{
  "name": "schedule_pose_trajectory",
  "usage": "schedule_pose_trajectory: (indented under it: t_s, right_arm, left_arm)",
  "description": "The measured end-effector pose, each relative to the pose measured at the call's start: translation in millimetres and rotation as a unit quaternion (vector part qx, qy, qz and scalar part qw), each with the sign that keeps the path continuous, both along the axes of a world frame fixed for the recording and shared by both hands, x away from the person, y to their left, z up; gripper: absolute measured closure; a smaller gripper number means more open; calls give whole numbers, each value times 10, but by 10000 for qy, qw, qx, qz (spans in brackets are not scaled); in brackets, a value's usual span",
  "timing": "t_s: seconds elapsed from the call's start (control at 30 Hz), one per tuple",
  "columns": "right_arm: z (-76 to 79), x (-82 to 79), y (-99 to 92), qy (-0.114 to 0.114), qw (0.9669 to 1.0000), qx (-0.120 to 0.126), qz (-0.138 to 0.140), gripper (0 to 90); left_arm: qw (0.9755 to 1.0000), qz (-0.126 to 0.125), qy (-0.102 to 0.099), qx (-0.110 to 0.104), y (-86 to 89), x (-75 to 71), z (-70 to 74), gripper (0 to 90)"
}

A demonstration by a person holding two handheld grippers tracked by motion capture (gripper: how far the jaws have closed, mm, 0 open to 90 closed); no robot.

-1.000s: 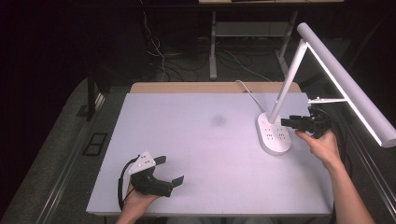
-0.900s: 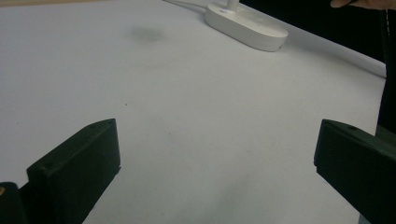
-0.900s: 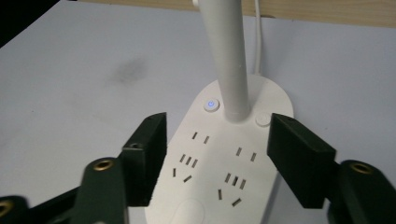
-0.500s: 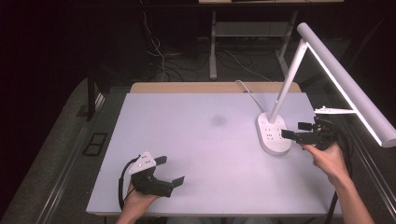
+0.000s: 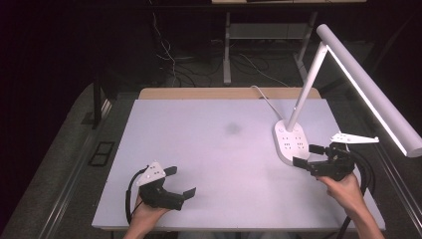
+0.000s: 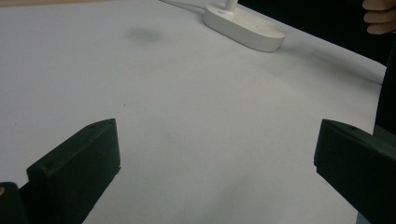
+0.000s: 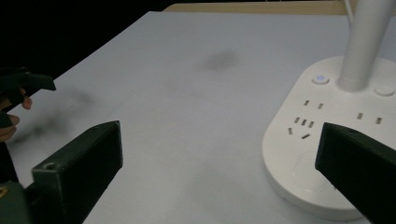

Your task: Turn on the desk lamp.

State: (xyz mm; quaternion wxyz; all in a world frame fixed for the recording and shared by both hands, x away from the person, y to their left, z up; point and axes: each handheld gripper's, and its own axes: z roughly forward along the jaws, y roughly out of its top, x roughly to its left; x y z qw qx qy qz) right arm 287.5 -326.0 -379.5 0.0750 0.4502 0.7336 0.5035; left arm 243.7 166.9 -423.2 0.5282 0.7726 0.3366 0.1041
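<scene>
One lamp (image 5: 318, 99) stands on the desk (image 5: 219, 149); the right gripper view reveals its lit button (image 7: 320, 79). Left tongs (image 5: 181, 182) and right tongs (image 5: 307, 155) gape wide, empty.

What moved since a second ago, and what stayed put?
The right gripper pulled back from the lamp base toward the person, jaws open and empty. The left gripper, also open, the lamp and the table stayed put.

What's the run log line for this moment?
left hand-held gripper: open, idle near table front | right hand-held gripper: open, beside lamp base | lamp: lit
</scene>
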Motion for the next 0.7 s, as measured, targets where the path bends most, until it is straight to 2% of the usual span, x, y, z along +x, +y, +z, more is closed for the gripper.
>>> schedule_pose_trajectory:
  t_s: [0.17, 0.33, 0.57, 0.7]
  right_arm:
    - [-81, -121, 93, -83, 9998, -49, 162, 6]
    - [-163, -218, 180, -136, 9997, -84, 207, 6]
    - [-309, -335, 262, -112, 9993, -71, 345, 7]
    - [-361, -354, 291, -87, 9991, -169, 391, 7]
  left_arm:
    - [10000, 5, 1, 0, 0, -2, 1, 0]
    - [10000, 6, 0, 7, 3, -5, 3, 0]
    - [10000, -1, 5, -3, -4, -4, -1, 0]
    - [10000, -9, 11, 11, -5, 3, 0, 0]
